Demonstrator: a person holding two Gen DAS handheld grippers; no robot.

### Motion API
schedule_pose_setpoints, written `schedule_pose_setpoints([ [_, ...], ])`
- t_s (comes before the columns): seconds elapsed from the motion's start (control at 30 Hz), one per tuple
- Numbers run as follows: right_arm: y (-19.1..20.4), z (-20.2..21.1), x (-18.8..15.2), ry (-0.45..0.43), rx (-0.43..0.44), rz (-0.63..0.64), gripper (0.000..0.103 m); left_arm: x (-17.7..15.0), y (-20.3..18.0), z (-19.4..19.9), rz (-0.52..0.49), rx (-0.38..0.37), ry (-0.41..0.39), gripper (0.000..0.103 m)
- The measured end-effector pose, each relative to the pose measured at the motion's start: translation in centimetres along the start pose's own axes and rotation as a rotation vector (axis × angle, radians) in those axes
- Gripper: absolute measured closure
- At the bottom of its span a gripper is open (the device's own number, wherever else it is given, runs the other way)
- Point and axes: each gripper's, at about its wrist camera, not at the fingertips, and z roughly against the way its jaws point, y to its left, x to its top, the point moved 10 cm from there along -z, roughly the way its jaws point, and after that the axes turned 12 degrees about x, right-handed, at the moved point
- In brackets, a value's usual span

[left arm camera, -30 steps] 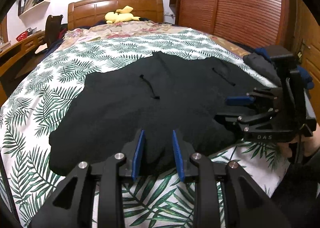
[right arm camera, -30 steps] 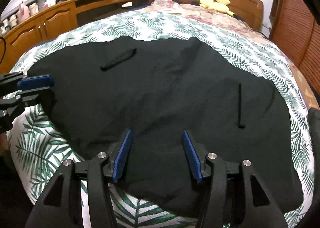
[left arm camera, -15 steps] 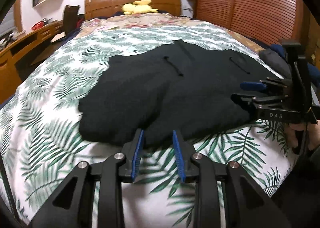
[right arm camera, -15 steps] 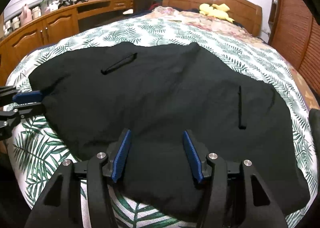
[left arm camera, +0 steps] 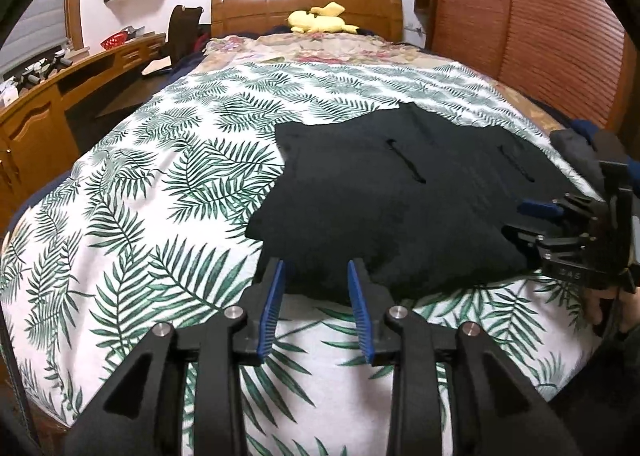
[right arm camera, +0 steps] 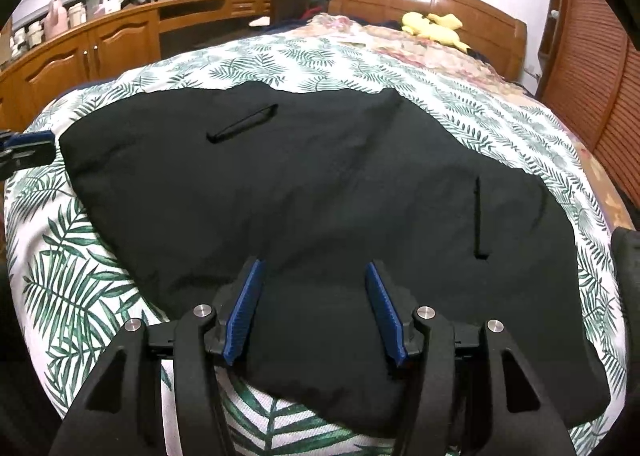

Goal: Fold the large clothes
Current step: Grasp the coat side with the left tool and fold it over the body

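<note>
A large black garment (left arm camera: 400,208) lies spread on the leaf-print bed cover; it fills the middle of the right wrist view (right arm camera: 320,196). Two dark slits show on it. My left gripper (left arm camera: 316,280) is open and empty, just short of the garment's near hem. My right gripper (right arm camera: 316,280) is open and empty over the garment's near edge. The right gripper also shows at the right edge of the left wrist view (left arm camera: 532,220). The left gripper's blue tip shows at the left edge of the right wrist view (right arm camera: 28,142).
The bed (left arm camera: 140,216) has a wooden headboard (left arm camera: 304,0) with a yellow plush toy (left arm camera: 320,18). A wooden desk and cabinets (right arm camera: 88,52) run along the left side. A slatted wooden wardrobe (left arm camera: 540,28) stands on the right. A dark blue bundle (left arm camera: 576,144) lies beside the garment.
My left gripper has drawn back and swung left off the garment, so more bare bed cover shows. My right gripper has stayed open over the near edge.
</note>
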Motion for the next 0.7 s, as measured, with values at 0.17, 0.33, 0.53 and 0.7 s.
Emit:
schedule_pose_setpoints([
  [0.17,0.0,0.1,-0.1,-0.006,0.011,-0.002,0.048,0.1,0.4,-2.3,-0.029,0.050,0.032,0.071],
  [0.33,0.0,0.2,-0.1,-0.007,0.019,0.000,0.048,-0.4,0.8,-4.5,-0.042,0.082,0.082,0.065],
  [0.53,0.0,0.2,-0.2,-0.009,0.022,0.000,0.048,-0.4,0.8,-5.8,-0.051,0.091,0.117,0.057],
  [0.7,0.2,0.3,-0.2,-0.009,0.022,0.003,0.048,-0.2,1.1,-6.8,-0.069,0.114,0.134,0.043],
])
